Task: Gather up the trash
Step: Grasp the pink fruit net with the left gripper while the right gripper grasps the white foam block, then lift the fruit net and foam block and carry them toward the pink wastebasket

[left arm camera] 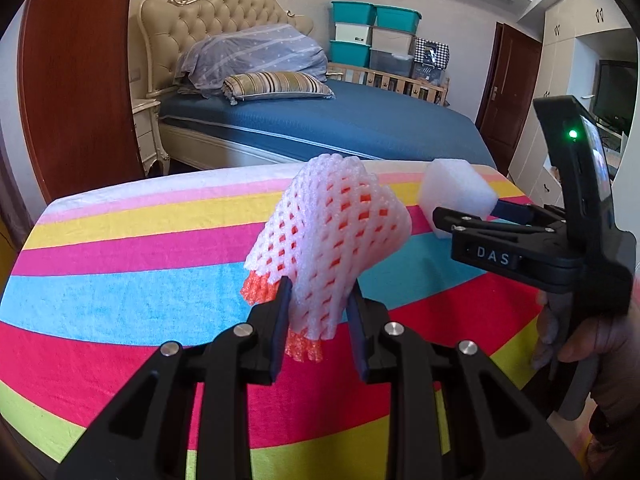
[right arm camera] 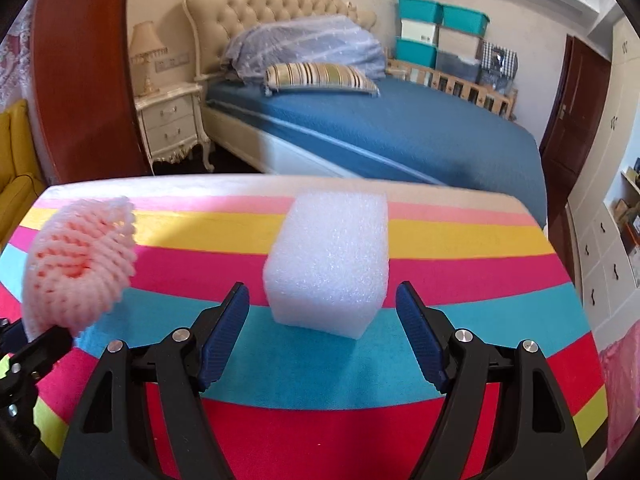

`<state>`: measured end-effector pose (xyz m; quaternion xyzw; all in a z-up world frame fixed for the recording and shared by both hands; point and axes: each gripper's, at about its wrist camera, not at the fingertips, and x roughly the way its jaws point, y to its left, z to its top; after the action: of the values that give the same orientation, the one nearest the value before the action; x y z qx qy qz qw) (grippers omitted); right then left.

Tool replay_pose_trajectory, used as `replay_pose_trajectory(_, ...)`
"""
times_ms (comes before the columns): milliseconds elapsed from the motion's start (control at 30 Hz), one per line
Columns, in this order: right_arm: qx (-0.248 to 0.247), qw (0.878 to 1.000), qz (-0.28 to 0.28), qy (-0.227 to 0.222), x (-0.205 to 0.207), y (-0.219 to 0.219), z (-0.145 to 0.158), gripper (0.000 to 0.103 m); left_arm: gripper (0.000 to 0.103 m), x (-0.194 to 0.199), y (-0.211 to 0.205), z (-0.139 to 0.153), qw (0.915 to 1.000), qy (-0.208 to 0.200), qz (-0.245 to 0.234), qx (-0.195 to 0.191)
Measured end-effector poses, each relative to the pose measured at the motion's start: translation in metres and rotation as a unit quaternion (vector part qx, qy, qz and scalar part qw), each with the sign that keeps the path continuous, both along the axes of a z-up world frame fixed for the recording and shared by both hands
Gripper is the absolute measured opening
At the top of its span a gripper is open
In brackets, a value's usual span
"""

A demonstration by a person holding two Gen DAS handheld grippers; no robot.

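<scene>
Clamping the foam fruit net [left arm camera: 328, 240], your left tongs [left arm camera: 320, 300] hold it above the striped counter [left arm camera: 120, 280]. Your right tongs [right arm camera: 322, 312] stand apart before the foam block [right arm camera: 328, 264]; straddle it squarely, then squeeze gently.

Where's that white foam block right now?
The foam block sits on the striped cloth, centre of the right wrist view, just ahead of the open right gripper. The foam net is to its left.

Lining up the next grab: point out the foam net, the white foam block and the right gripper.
foam net [left arm camera: 340, 216], left wrist view, white mesh middle.
white foam block [right arm camera: 332, 256], right wrist view, front face.
right gripper [right arm camera: 322, 336], right wrist view, gap between fingertips.
</scene>
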<state>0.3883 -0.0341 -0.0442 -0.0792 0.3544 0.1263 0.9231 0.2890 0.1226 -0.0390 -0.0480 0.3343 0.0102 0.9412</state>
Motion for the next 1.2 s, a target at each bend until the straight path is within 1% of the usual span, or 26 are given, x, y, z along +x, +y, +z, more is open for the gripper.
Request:
replay_pose_trajectory(133,-0.005,1.000,-0.013,0.009,0.006,-0.002,-0.003,0.072,0.027,0.003,-0.004,0.002,1.0000,-0.003,-0.002,0.009)
replay_pose_trajectory(267,-0.015,1.000,-0.010,0.025,0.014,0.003,-0.007,0.071,0.027,0.004,-0.003,0.002,1.0000,-0.001,0.001,0.004)
replay_pose_trajectory(400,-0.021,0.999,-0.005,0.026,0.012,0.005,-0.009,0.063,0.028,0.005,-0.002,0.002,1.0000,0.001,0.003,0.003)
replay_pose_trajectory(433,-0.021,0.999,-0.005,0.025,0.011,0.006,-0.009,0.055,0.028,0.005,-0.003,0.002,1.0000,0.000,0.003,0.005)
replay_pose_trajectory(467,-0.021,0.999,-0.005,0.026,0.011,0.006,-0.009,0.051,0.028,0.004,-0.004,0.002,1.0000,0.000,0.002,0.007)
replay_pose_trajectory(500,-0.020,0.999,-0.005,0.026,0.011,0.006,-0.010,0.050,0.028,0.004,-0.005,0.002,1.0000,-0.001,0.002,0.008)
replay_pose_trajectory(700,-0.009,1.000,-0.008,0.007,0.003,0.003,-0.005,0.049,0.028,0.006,-0.006,0.000,1.0000,-0.001,0.003,0.009)
replay_pose_trajectory(933,0.002,1.000,-0.009,0.001,0.001,-0.001,-0.001,0.049,0.028,0.006,-0.009,0.000,0.9999,-0.003,0.006,0.012)
replay_pose_trajectory(1067,0.016,1.000,-0.012,-0.002,-0.006,-0.013,0.000,0.049,0.028,0.006,-0.009,0.000,0.9999,-0.002,0.006,0.012)
replay_pose_trajectory(1200,0.026,1.000,-0.003,-0.006,-0.031,-0.017,0.003,0.049,0.028,0.006,-0.010,0.000,0.9999,-0.003,0.010,0.012)
